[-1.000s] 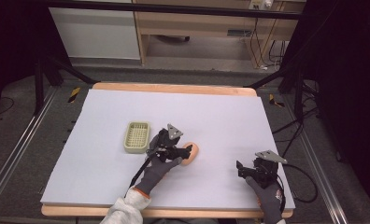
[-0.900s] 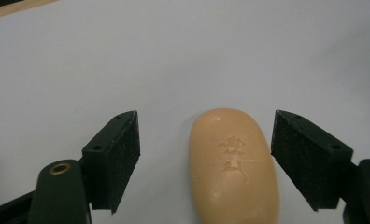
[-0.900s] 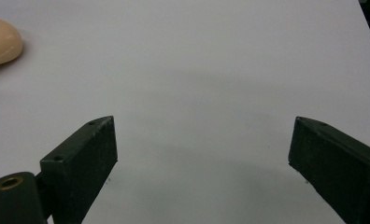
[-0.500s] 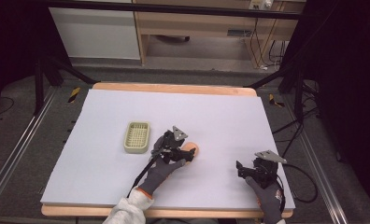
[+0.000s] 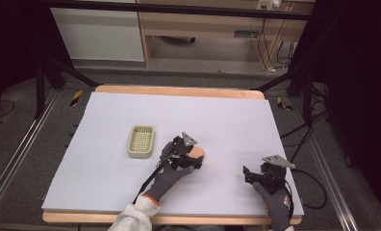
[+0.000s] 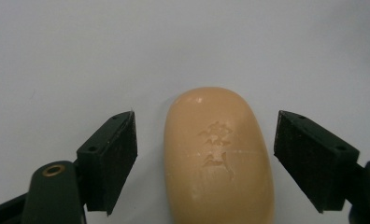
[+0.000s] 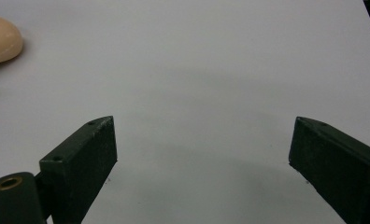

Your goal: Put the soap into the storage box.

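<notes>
Peach soap (image 6: 219, 156) lies on the table between the left gripper (image 6: 206, 163)'s spread jaws, neither pad touching. Best close evenly across its narrow waist, squeezing gently since it looks slippery. The mesh soap dish (image 5: 141, 141) sits near the soap; the right gripper (image 7: 202, 163), open and empty, rests well apart from it.

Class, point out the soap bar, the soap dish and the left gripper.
soap bar (image 6: 218, 154), left gripper view, embossed top face
soap dish (image 5: 141, 141), high view, slotted floor
left gripper (image 6: 205, 161), left gripper view, midway between its open jaws
</notes>
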Demonstrator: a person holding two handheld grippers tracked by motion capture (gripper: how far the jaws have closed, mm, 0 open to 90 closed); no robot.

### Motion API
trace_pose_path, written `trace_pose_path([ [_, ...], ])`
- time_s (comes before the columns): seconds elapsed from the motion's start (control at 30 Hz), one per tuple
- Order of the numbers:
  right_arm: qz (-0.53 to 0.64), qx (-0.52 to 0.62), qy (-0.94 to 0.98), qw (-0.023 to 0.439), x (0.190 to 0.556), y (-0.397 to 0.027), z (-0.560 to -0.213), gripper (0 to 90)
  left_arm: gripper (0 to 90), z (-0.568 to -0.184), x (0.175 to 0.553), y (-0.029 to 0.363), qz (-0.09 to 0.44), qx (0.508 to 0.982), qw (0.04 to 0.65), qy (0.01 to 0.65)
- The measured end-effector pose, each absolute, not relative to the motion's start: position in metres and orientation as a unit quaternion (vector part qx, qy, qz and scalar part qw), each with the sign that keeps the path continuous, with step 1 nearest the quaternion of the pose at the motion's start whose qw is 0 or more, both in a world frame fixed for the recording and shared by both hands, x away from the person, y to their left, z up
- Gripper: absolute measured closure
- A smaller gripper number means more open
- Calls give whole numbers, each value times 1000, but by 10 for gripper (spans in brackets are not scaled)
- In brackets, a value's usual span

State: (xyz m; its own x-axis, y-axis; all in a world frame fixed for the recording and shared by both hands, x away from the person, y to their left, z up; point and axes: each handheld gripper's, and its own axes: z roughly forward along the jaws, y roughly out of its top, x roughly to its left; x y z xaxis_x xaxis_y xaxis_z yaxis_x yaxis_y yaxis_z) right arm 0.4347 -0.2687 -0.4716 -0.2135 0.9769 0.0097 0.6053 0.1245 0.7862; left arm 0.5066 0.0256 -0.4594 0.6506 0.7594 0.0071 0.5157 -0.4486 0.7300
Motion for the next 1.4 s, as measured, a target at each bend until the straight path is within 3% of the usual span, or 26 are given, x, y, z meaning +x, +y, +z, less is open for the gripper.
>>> trace_pose_path([
  [1.4, 339, 566, 701, 269, 435, -269, -472, 80, 307, -475, 509, 14, 156, 850, 320, 389],
])
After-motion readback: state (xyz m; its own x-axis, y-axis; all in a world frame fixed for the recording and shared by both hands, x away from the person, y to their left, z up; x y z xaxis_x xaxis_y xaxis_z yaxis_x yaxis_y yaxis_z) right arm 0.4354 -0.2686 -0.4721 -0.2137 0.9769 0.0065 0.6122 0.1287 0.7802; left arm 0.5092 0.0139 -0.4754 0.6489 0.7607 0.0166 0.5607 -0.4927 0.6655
